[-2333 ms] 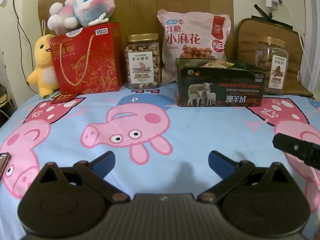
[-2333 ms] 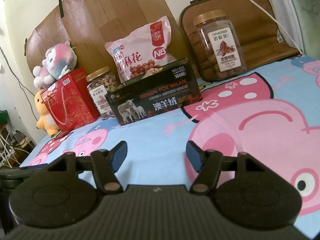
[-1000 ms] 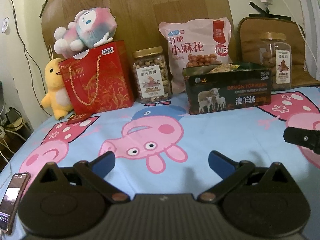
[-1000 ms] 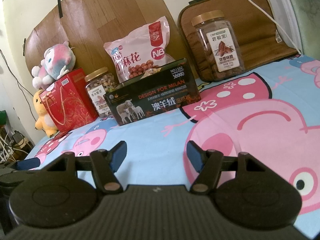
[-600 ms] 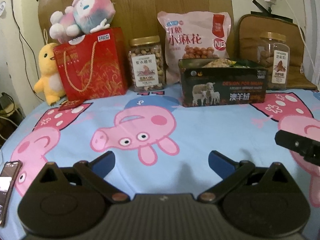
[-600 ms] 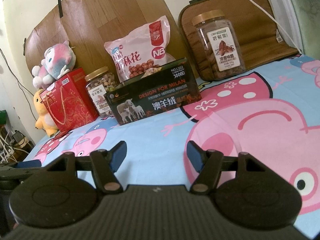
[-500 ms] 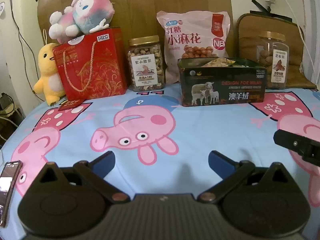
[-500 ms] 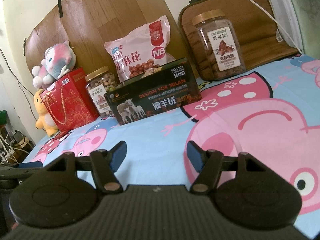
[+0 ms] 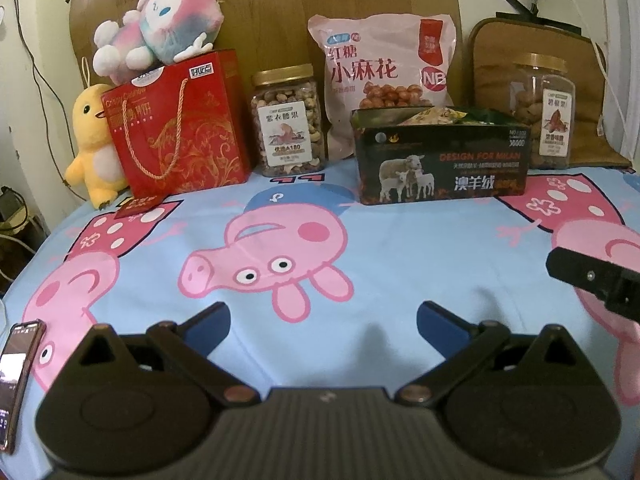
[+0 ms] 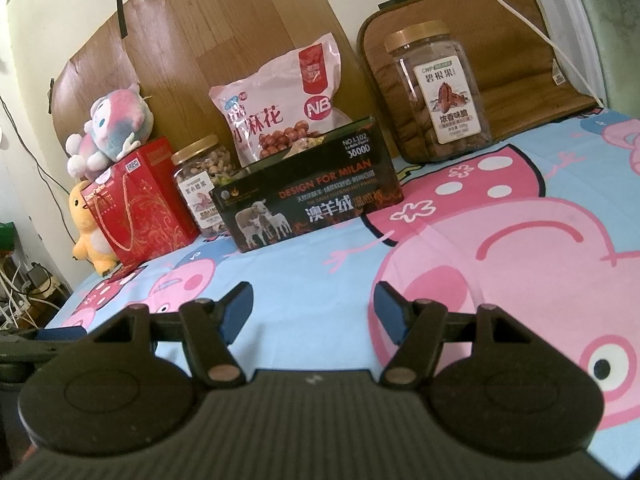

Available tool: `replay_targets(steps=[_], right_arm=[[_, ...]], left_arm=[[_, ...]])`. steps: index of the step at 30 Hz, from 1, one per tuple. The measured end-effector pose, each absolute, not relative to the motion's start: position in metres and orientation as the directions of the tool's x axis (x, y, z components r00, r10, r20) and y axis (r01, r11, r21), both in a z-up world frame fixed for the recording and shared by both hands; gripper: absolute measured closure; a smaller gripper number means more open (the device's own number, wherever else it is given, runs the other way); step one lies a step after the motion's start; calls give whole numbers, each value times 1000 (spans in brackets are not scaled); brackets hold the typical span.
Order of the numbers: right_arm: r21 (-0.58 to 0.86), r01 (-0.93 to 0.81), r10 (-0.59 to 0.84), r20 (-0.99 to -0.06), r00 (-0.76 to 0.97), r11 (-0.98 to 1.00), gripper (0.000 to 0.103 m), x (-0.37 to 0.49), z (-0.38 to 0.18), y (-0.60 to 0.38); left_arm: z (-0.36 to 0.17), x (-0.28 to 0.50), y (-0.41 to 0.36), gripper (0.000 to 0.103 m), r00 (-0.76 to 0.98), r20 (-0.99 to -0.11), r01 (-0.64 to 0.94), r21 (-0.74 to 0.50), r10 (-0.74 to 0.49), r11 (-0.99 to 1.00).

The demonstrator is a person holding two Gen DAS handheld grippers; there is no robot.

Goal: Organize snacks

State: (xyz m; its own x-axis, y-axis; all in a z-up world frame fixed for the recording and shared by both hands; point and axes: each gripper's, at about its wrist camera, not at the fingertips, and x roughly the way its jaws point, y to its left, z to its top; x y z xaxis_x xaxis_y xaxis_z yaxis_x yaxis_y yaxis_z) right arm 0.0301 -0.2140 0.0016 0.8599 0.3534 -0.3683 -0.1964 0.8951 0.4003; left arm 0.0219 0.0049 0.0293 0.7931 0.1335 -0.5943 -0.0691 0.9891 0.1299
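Observation:
Along the back of the bed stand a red gift bag (image 9: 180, 128) (image 10: 136, 208), a nut jar (image 9: 286, 120) (image 10: 202, 188), a pink snack bag (image 9: 384, 76) (image 10: 280, 108), a dark box (image 9: 440, 160) (image 10: 308, 196) with packets showing in its open top, and a pecan jar (image 9: 538, 112) (image 10: 438, 92). My left gripper (image 9: 322, 322) is open over the cartoon sheet, nothing between its blue fingers. My right gripper (image 10: 314, 312) is open too, well short of the box; one of its fingers (image 9: 592, 280) pokes in at the left view's right edge.
A pink plush (image 9: 160, 24) sits on the gift bag, a yellow duck plush (image 9: 96, 144) beside it. A phone (image 9: 18, 376) lies at the sheet's left edge. A brown cushion (image 10: 500, 40) leans behind the pecan jar. A small red card (image 9: 140, 204) lies by the bag.
The left wrist view has tipped and swung slightly, so the row of snacks shifted in the picture. The right view is unchanged. Both grippers stay open and empty.

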Motion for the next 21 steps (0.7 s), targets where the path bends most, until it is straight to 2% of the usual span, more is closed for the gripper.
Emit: replay_targets(steps=[21], right_arm=[[403,-197,355,-366,860,894,33,29,3,-215]], left_arm=[[26,25,9,0,783,-600,-96,147,166,984]])
